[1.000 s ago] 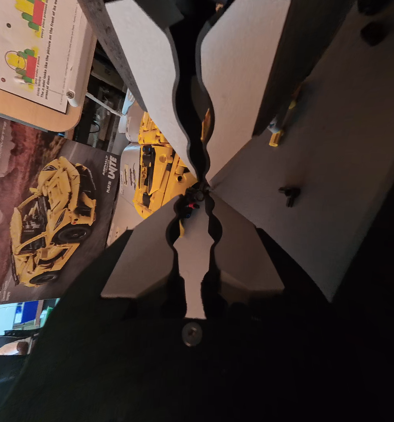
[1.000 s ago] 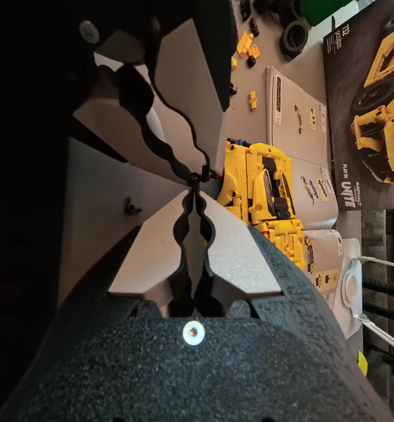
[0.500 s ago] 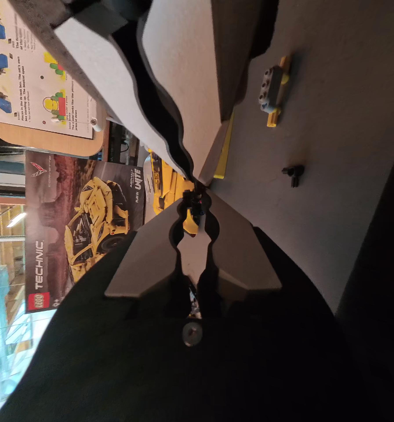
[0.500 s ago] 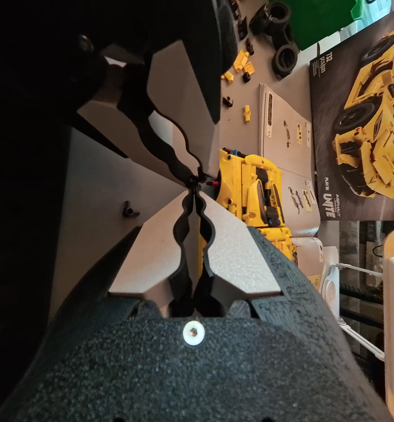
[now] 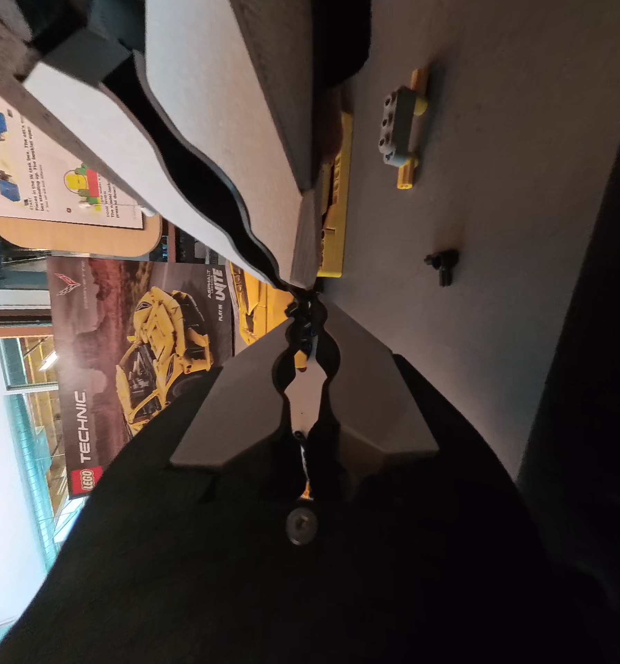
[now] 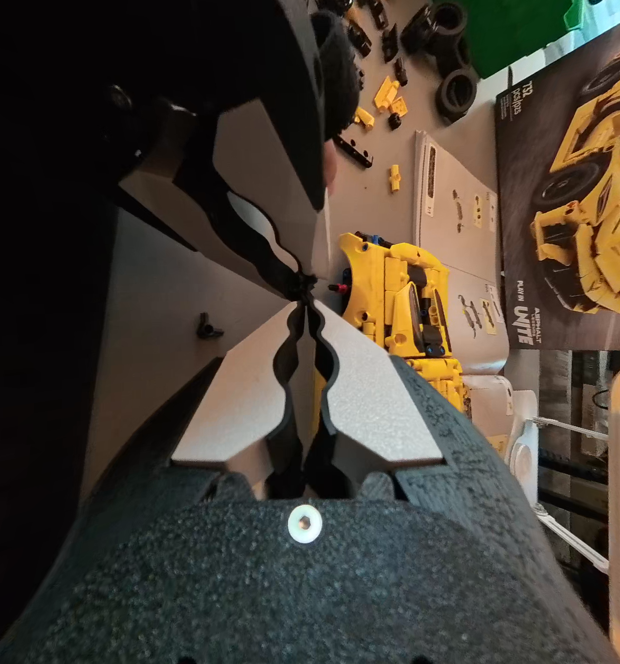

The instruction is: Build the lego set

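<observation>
Grey tabletop (image 6: 164,280) under warm light, and both tools meet tip to tip above it: the right gripper (image 6: 303,293) and the left gripper (image 5: 303,305) each look pinched shut on 1 tiny black connector piece (image 6: 304,284), though its exact shape is hard to make out. Light, rigid, slippery stuff, so only a fingertip nip will do and a twist could flick it away. Just beyond the tips lies the half-built yellow car (image 6: 398,305); farther out, the instruction booklet (image 6: 448,201), set box (image 6: 570,215), loose black tyres (image 6: 452,90)
</observation>
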